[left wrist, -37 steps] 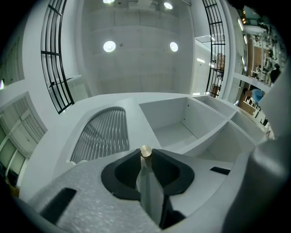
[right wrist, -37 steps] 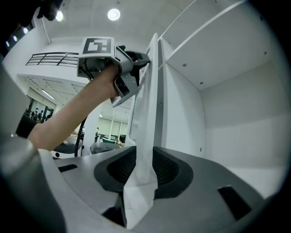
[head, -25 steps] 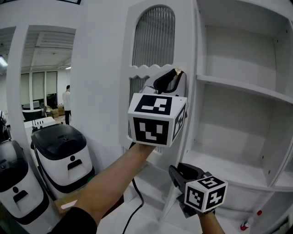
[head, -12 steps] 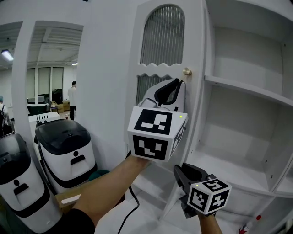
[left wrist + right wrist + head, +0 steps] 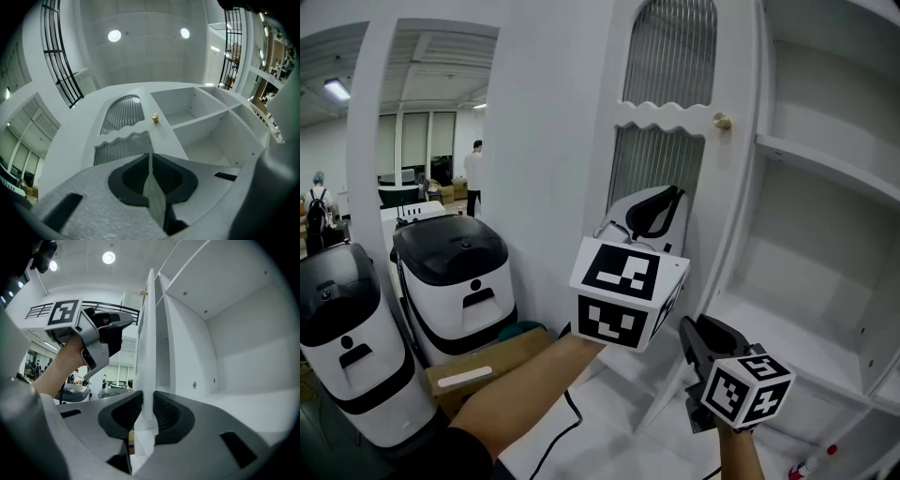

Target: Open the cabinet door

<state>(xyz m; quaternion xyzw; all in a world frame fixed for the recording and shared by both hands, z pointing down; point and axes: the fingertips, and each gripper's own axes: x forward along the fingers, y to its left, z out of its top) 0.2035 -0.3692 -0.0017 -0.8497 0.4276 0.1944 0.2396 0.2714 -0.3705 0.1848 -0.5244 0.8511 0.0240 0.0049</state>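
Observation:
The white cabinet door (image 5: 741,234) with ribbed panes stands swung out, edge-on in the right gripper view (image 5: 149,333). Its small gold knob (image 5: 722,121) (image 5: 154,118) is free. My left gripper (image 5: 667,199) (image 5: 150,157) hangs below and left of the knob, apart from it. Its jaws are closing and stand nearly together with nothing between them. Low down, my right gripper (image 5: 692,333) (image 5: 146,404) is shut on the door's free edge, which runs up between its black pads. The left gripper (image 5: 124,324) also shows in the right gripper view, left of the door.
Bare white shelves (image 5: 825,169) fill the cabinet on the right. Two white-and-black bins (image 5: 455,272) (image 5: 342,328) and a cardboard box (image 5: 478,370) stand at the left. A black cable (image 5: 572,422) trails below. A red-capped bottle (image 5: 811,459) lies at bottom right. People stand in the far room (image 5: 473,169).
The left gripper has come off the gold knob, sunk well below it, and its jaws have narrowed. The right gripper has stayed on the door's lower edge.

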